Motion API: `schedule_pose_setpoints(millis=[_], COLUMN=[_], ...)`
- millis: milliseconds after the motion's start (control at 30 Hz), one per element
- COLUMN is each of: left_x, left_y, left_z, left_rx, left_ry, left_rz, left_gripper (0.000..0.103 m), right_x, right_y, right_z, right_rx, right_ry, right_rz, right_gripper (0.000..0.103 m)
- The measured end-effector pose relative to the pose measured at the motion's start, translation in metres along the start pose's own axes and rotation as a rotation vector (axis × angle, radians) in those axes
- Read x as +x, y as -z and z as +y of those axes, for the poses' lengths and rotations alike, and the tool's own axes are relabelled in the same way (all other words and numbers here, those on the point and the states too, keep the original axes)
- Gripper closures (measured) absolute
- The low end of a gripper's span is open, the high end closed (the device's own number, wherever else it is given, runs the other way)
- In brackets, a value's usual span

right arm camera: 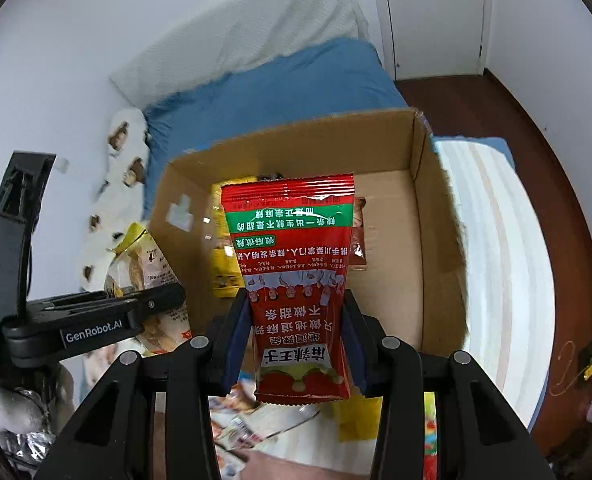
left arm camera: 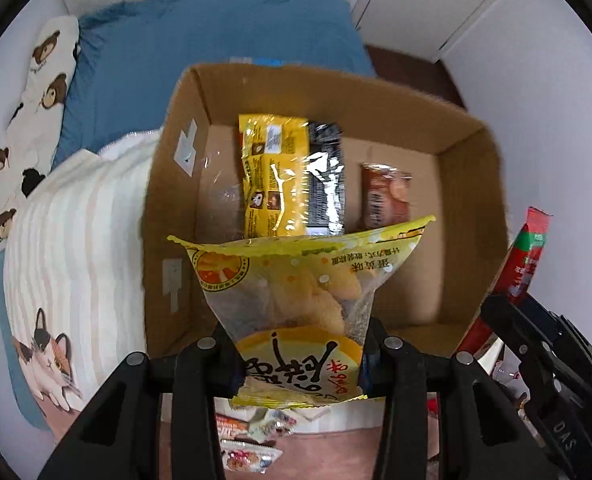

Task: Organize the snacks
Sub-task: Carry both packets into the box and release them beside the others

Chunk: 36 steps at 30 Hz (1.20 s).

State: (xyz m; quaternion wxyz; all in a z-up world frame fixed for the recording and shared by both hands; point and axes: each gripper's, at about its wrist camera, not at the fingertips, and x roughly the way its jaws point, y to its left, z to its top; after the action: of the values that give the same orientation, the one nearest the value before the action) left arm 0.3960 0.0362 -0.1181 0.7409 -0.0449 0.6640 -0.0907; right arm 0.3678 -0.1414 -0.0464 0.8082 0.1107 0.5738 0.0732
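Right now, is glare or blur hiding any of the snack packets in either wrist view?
Left wrist view: glare streaks whiten the yellow plastic packet lying in the brown cardboard box; its small print is unreadable. Right wrist view: the red foil packet reads sharp, while the box rim looks motion-smeared.

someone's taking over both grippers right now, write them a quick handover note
Left gripper: shut on a yellow snack bag, held over the cardboard box's near edge.
Right gripper: shut on a red spicy-strip packet, also in front of the box.
Done: a yellow packet, a black-and-silver packet and a brown packet lie inside the box.
Left: drop both held packs in, then gather the loose snacks below the grippers.
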Motion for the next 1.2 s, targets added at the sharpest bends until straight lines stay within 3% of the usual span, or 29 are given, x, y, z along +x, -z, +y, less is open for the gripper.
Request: schedule_pose_setpoints(millis=[200,433,567,600,633,667,700,733,800,967,1200], left_x=[0.052,0.081,0.098,0.101,0.104,0.105,0.105,0.104,0.099,0.083,0.026], left_y=[-0.018,-0.017,-0.012,-0.011,-0.009,-0.009,-0.007,-0.006,-0.004,-0.006,0.012], left_z=[0.006,0.008,0.009,0.01,0.012,0.013,0.015,0.017,0.021,0.033,0.034], left_rx=[-0.011,-0.005,0.014,0.015,0.015,0.014,0.013,0.01,0.002,-0.014,-0.008], left_ry=[-0.021,-0.046,-0.039,-0.04,-0.035,-0.034,-0.039,-0.035,-0.033,-0.026,-0.05], left_rz=[0.1,0.137,0.187,0.202,0.206,0.206,0.2,0.186,0.168,0.12,-0.053], left_gripper=[0.065,0.065,0.064,0.062,0.052,0.045,0.028,0.019,0.013,0.012,0.012], right_x=[0.06,0.104,0.131,0.141,0.148,0.152,0.154,0.154,0.154,0.145,0.093], right_y=[-0.009,-0.005,0.001,0.003,0.005,0.007,0.008,0.009,0.01,0.008,0.01], right_z=[-0.011,-0.019,-0.023,-0.024,-0.026,-0.028,-0.03,-0.031,-0.031,-0.031,-0.018], right_rx=[0.007,-0.006,-0.006,-0.012,-0.014,-0.006,-0.005,-0.007,-0.012,-0.002,-0.043], right_ry=[0.046,0.079,0.066,0.074,0.074,0.069,0.072,0.078,0.081,0.072,0.101], right_rz=[0.067,0.14,0.236,0.279,0.309,0.32,0.322,0.323,0.321,0.294,0.158], right_gripper=[0.058,0.058,0.055,0.042,0.025,0.017,0.01,0.01,0.008,0.005,0.005])
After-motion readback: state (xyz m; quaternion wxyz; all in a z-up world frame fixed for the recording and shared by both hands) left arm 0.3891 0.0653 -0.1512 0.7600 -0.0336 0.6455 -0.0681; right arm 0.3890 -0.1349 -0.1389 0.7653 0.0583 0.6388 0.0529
